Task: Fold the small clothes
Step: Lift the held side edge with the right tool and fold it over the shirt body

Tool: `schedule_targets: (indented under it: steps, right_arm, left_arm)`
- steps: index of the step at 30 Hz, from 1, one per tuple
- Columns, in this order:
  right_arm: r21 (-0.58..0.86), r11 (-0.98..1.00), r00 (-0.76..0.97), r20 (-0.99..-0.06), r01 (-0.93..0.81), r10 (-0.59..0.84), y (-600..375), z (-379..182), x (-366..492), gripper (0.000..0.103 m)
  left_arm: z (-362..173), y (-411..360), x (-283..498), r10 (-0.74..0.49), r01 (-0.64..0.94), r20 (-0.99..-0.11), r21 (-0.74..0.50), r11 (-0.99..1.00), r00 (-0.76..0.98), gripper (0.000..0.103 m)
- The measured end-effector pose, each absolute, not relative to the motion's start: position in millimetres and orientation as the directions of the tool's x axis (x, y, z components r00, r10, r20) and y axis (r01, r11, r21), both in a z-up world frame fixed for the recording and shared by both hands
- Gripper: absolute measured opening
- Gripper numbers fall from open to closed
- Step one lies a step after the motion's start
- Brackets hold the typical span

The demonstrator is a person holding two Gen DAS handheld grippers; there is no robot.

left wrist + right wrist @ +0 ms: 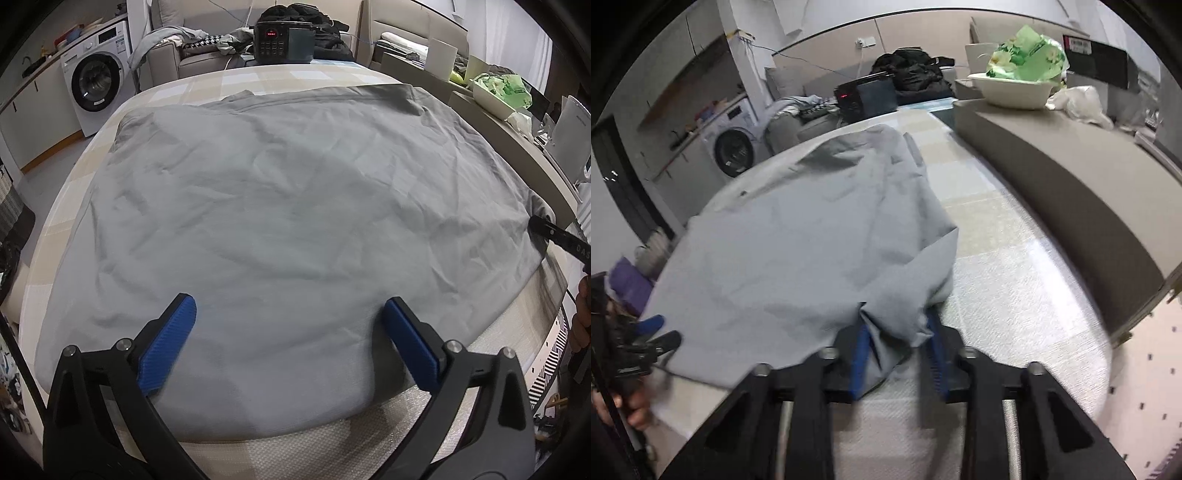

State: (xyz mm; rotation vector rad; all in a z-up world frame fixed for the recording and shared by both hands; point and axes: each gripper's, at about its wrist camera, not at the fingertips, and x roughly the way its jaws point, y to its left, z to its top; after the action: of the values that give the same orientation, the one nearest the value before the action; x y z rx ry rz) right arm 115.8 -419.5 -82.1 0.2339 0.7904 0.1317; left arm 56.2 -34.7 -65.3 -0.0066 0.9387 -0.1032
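Grey garment point(266, 206), a soft cotton-looking piece of clothing whose exact type cannot be told, lies spread across the checked beige tabletop point(240, 79), covering most of it with shallow wrinkles and its near hem just short of the table's front edge. Lying flat like this suits a fold, since a corner lifted from one side can be carried over the rest without dragging it. In the left wrist view the left gripper point(290, 334) hangs over the near hem with its blue pads point(168, 345) spread wide and nothing between them except the cloth lying below; it grips nothing, and seems placed there ready to take or steady that edge. The right gripper point(897, 350) is at the garment's near right corner, and in the right wrist view its jaws are drawn close together with a bunched fold of the grey fabric pinched between the blue pads, the cloth rising in a small peak just ahead of them. That pinch looks like the start of a fold, with the corner taken so it can be drawn across toward the other side. A person's hand point(628, 402) shows at the lower left of that view, holding the handle of the other tool. Beyond the table stand a black electric cooker point(286, 38) and a white washing machine point(98, 75), well apart from the work.
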Motion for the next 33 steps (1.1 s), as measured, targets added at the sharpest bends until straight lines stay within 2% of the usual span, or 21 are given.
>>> schedule_targets:
  steps: [2, 11, 20, 26, 33]
  right_arm:
    - [0.287, 0.958, 0.707, -0.672, -0.025, 0.22, -424, -82, 114, 0.013]
    - [0.496, 0.861, 0.721, -0.555, -0.112, 0.414, -436, -57, 116, 0.011]
    - [0.463, 0.846, 0.685, -0.527, -0.265, 0.503, -392, -31, 119, 0.011]
    - [0.429, 0.847, 0.659, -0.544, -0.313, 0.519, -368, -32, 124, 0.011]
    - [0.415, 0.88, 0.665, -0.592, -0.232, 0.455, -390, -51, 122, 0.011]
  left_arm:
    - [-65, -35, 56, -0.092, 0.086, -0.805, -0.052, 0.995, 0.586, 0.101]
    - [-63, -33, 56, -0.105, 0.075, -0.811, -0.076, 0.994, 0.576, 0.101]
    - [-51, -33, 58, -0.283, 0.095, -0.8, -0.276, 0.957, 0.528, 0.101]
    - [-33, -46, 72, -0.305, 0.123, -0.78, -0.286, 0.95, 0.546, 0.101]
    - [-30, -70, 86, -0.33, 0.168, -0.783, -0.284, 0.944, 0.527, 0.101]
